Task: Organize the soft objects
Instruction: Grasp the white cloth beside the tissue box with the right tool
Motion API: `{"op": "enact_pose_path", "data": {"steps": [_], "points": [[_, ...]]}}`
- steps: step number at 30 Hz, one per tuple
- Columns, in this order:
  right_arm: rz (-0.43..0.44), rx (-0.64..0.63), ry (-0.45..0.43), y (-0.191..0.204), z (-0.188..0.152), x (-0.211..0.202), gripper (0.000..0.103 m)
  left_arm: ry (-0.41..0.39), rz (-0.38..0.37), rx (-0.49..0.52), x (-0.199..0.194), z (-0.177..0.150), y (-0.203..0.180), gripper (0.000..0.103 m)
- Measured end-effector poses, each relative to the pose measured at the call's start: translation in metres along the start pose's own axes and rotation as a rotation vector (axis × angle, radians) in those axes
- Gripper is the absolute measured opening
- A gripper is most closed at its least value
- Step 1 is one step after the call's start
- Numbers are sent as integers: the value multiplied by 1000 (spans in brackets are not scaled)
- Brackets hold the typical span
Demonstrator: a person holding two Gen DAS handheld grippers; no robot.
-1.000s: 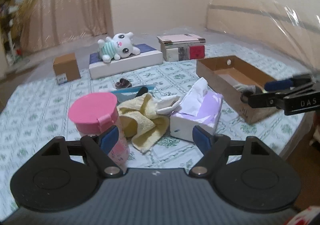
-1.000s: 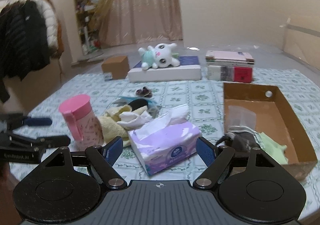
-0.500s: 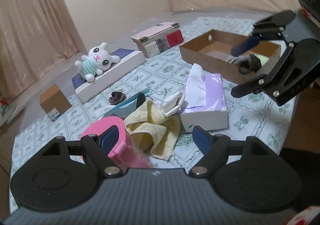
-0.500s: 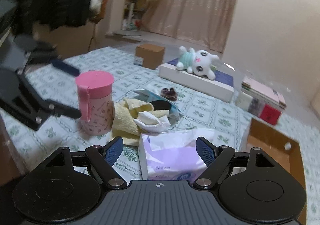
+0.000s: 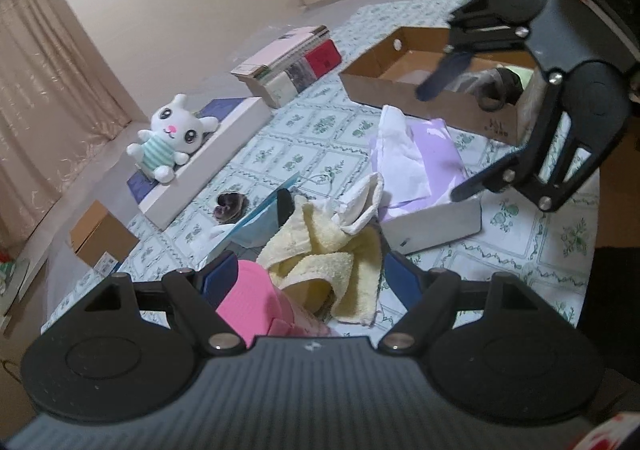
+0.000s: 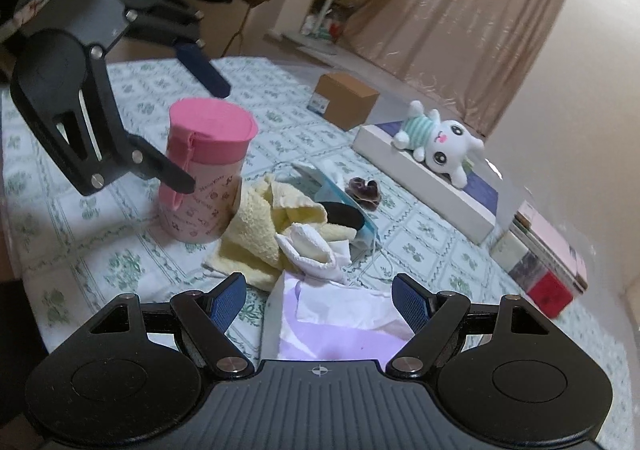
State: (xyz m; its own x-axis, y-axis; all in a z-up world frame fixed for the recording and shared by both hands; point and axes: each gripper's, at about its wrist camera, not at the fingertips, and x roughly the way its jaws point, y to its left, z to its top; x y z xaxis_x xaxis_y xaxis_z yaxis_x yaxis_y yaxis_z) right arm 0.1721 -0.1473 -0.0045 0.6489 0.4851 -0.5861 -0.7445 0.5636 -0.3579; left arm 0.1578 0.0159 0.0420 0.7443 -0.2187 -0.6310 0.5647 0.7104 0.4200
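Beside cup: towel heap, tissue pack touching. Both tongs wide, empty: left gripper, right gripper. Pinch towel fold only; avoid cup, then box.

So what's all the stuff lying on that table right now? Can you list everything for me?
tablecloth: one, white with green flowers, covering the table
cup: one, pink with lid, upright beside the towel
towel: one, yellow, crumpled mid-table
white cloth: one, lying on the towel
tissue box: one, purple, beside the towel
face mask: one, light blue, behind the towel
plush bunny: one, white, lying on the flat box
flat box: one, white and navy, far side
books: a stack, pink and red
open box: one, brown cardboard, holding dark and green items
small carton: one, brown, far edge
left claw: black, blue pads, open
right claw: same, open
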Motion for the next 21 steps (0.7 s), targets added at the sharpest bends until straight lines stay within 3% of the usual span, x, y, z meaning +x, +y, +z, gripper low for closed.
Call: {"op": "enact_pose_path", "data": {"steps": [12,21], "points": [[34,-247,60,2,15,47,79,83,-83,151,32,15,15,79],[94,-331,120,1,19,80,64,202,-209,226,65,33,42,79]]}}
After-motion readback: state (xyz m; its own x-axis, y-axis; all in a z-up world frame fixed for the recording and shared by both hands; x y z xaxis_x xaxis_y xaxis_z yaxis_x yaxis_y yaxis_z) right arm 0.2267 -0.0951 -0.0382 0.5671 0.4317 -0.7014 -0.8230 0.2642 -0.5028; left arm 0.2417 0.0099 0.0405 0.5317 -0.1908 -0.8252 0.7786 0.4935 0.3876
